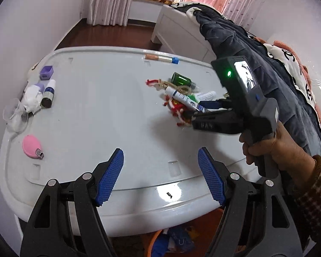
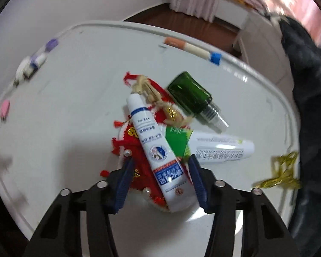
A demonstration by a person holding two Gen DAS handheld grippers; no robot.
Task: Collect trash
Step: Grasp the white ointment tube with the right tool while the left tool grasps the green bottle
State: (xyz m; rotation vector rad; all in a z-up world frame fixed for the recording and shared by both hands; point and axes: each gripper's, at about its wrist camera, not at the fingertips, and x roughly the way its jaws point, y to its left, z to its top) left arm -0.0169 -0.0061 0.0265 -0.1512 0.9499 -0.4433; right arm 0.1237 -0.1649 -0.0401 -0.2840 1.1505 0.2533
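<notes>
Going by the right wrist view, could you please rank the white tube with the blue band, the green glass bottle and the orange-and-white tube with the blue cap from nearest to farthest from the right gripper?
1. White tube with the blue band: between the right gripper fingers.
2. Green glass bottle: beyond, slightly right, mid-table.
3. Orange-and-white tube with the blue cap: at the far table edge.

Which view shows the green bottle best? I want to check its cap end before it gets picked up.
The right wrist view: the green bottle lies close and nearly whole on the table, its clear nozzle end visible. In the left wrist view, the bottle is farther off and small, with the nozzle hard to make out among the clutter.
</notes>
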